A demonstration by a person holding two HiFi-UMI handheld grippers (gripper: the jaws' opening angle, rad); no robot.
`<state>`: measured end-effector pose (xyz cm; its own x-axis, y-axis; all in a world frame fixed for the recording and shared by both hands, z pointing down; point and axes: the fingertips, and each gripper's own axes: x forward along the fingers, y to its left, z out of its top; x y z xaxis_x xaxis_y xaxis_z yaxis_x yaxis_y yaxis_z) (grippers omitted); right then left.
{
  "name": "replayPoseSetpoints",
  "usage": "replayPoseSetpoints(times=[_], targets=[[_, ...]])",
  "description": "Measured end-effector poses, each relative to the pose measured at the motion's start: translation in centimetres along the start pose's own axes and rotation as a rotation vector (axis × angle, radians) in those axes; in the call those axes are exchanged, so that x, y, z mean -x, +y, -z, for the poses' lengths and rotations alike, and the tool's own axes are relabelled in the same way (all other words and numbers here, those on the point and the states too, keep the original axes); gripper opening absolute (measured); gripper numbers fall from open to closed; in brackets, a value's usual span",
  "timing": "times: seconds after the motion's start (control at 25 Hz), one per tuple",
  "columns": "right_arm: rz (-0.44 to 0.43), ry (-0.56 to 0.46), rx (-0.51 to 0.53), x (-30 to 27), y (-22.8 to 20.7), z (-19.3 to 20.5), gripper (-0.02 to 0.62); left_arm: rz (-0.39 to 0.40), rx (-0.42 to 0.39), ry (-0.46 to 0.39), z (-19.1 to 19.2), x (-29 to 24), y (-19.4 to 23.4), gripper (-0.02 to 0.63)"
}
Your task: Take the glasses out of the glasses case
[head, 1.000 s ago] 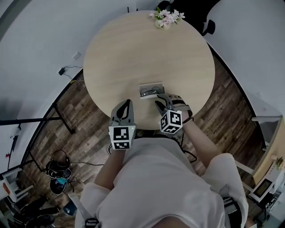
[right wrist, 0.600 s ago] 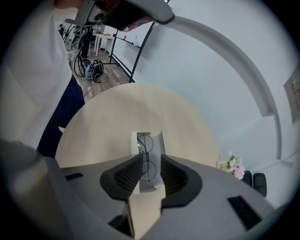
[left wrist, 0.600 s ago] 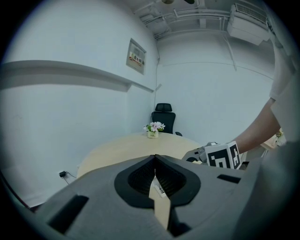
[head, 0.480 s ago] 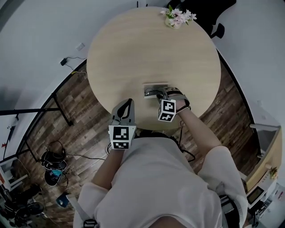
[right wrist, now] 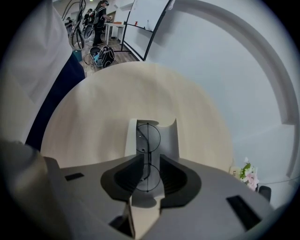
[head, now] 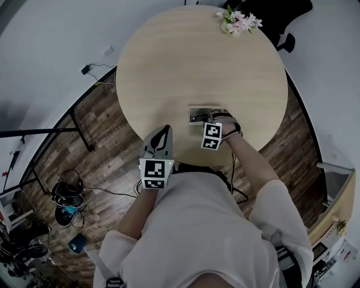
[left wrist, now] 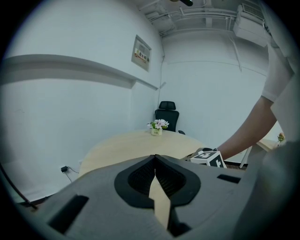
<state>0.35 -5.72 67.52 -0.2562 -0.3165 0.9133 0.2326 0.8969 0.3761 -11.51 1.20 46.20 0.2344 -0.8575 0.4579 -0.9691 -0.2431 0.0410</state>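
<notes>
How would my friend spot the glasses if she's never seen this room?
Start at the big round wooden table. Near the edge opposite the flowers lies an open pale case. The glasses lie inside it: thin dark wire with two round lenses, unlike the boxy case around them.

Table (head: 185, 62) pale wood grain, glasses case (right wrist: 169, 140) off-white, glasses (right wrist: 149, 137) thin black rims (flowers (head: 239, 21) pink-white), floor (head: 84, 135) dark planks.

Round wooden table (head: 169, 62), pale top. Small pot of pink and white flowers (head: 241, 20) stands at its far edge, right of centre. Black office chair (head: 281, 11) just beyond the flowers. Dark plank floor (head: 101, 146) on the left. Plug and cable (head: 87, 70) lie far left, bags and tangled cables (head: 67, 205) near left. Framed notice (left wrist: 141, 52) on the wall.
</notes>
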Motion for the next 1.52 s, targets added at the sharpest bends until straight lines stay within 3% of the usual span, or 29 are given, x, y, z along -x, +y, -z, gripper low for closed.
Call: replayPoseSetpoints(times=[0.32,0.88,1.52], targets=[[-0.035,0.030,0.012,-1.5,-0.2,0.0,0.098,-0.014,0.019,0.020,0.9,-0.1,1.2,0.008],[-0.215,0.091,0.012,-2.5,0.6,0.0,0.035,-0.007,0.043,0.034,1.4,-1.0,2.4,0.008],[0.070,0.050,0.024,-0.7,-0.1,-0.4,0.018,0.005,0.027,0.033,1.6,-0.6,2.6,0.008]])
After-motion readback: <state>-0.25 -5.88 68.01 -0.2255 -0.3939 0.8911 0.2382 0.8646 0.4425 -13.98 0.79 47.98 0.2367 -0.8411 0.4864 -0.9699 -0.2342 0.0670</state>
